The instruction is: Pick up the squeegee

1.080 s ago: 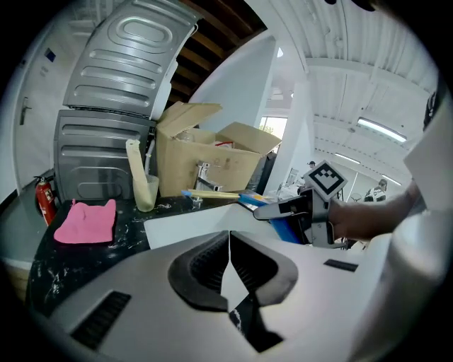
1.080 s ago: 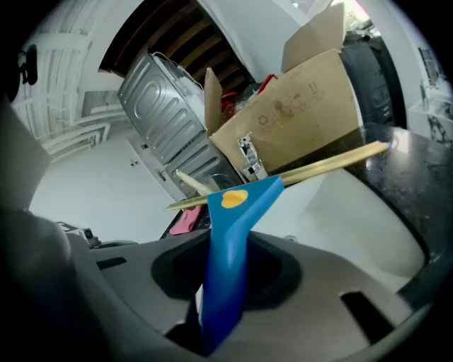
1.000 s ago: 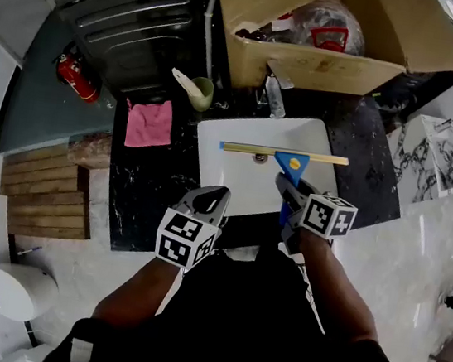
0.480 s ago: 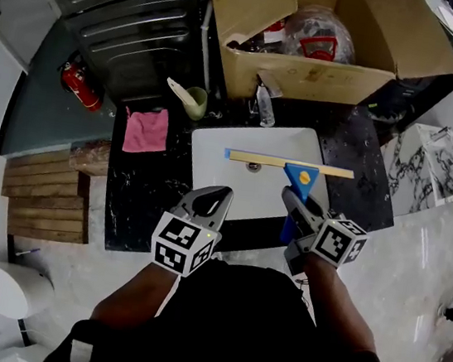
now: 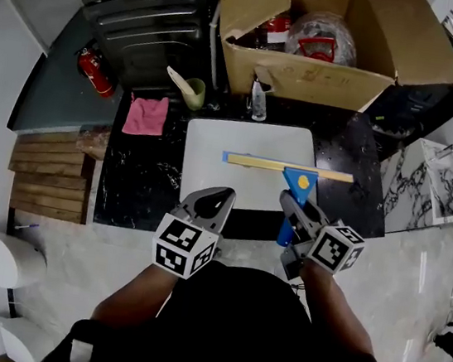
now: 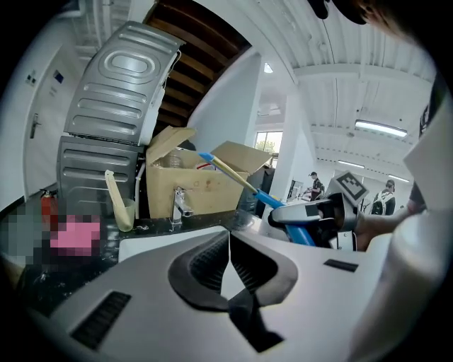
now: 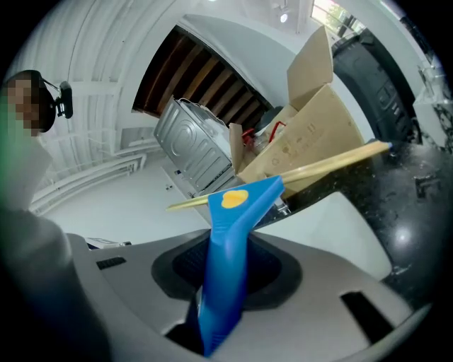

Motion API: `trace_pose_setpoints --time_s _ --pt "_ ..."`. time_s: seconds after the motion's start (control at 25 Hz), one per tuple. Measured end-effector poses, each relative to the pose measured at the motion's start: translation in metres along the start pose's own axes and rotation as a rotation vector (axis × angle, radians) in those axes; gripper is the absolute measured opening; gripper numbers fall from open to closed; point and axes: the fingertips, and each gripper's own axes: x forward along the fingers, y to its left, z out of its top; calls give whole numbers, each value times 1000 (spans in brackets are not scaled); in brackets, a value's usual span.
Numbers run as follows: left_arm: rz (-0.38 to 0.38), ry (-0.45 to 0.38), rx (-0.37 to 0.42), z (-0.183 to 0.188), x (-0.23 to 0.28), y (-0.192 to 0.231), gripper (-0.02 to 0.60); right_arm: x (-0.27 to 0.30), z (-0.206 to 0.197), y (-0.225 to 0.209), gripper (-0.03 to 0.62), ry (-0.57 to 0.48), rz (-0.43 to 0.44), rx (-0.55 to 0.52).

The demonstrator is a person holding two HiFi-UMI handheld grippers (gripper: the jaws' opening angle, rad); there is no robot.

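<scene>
The squeegee (image 5: 297, 183) has a blue handle with a yellow dot and a long pale blade (image 5: 287, 167). It hangs in the air over the white sink (image 5: 213, 157), its blade level. My right gripper (image 5: 292, 204) is shut on the blue handle (image 7: 228, 269), which fills the gap between its jaws in the right gripper view. My left gripper (image 5: 211, 203) hovers at the sink's near edge, shut with nothing in it; its pads (image 6: 212, 265) meet. In the left gripper view the squeegee (image 6: 244, 184) slants up to the right.
An open cardboard box (image 5: 313, 38) full of items stands behind the sink, next to a faucet (image 5: 257, 101). A green cup with a scoop (image 5: 190, 91) and a pink cloth (image 5: 146, 114) lie on the black counter (image 5: 139, 176). A fire extinguisher (image 5: 95, 74) sits far left.
Both grippers have risen and drawn back toward me. The squeegee has come up off the sink with the right gripper.
</scene>
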Motion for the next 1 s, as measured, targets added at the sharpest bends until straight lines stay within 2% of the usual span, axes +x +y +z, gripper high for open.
trace_pose_setpoints --time_s 0.2,0.48,0.64,1.0 --pt "41 -17 -32 -8 -3 -28 17 -23 -1 -4 109 0 42 -3" --pt "67 -19 -13 -13 -8 -65 17 -57 1 -2 109 -20 97 -10" --pt "86 -30 0 -16 -12 -88 17 -82 -1 -2 109 -12 101 -50" --pt "134 -35 -18 -43 -31 -135 17 -127 -22 -9 109 -3 135 -32"
